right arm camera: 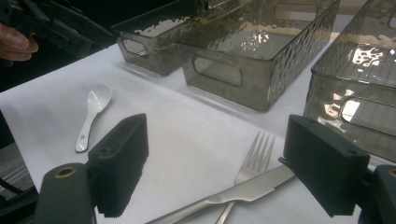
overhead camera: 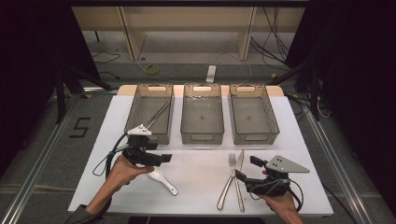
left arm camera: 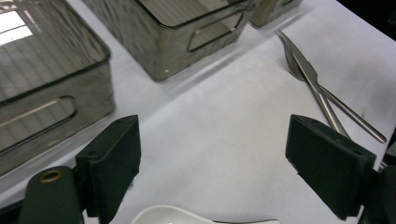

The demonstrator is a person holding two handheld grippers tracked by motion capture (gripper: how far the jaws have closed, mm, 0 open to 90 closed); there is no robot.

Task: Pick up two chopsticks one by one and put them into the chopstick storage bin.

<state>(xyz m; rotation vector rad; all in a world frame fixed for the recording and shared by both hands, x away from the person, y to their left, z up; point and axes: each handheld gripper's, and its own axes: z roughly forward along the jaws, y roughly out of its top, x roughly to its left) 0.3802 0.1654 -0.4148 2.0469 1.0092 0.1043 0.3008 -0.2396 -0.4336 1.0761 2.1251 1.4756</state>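
The left gripper (overhead camera: 164, 158) hovers level above the white spoon (overhead camera: 163, 179), jaws spread wide and empty. The right gripper (overhead camera: 247, 169) rests low beside the fork (overhead camera: 229, 179) and knife (overhead camera: 238, 182), its jaws likewise parted, grasping nothing.

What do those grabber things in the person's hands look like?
Each is a black hand-held tool with two chunky, square black jaws. The left gripper has a white block on top and a black cable looping from it. The right gripper carries a grey three-cornered plate with small holes, and a black cable too. A dark sleeve shows at the left arm.
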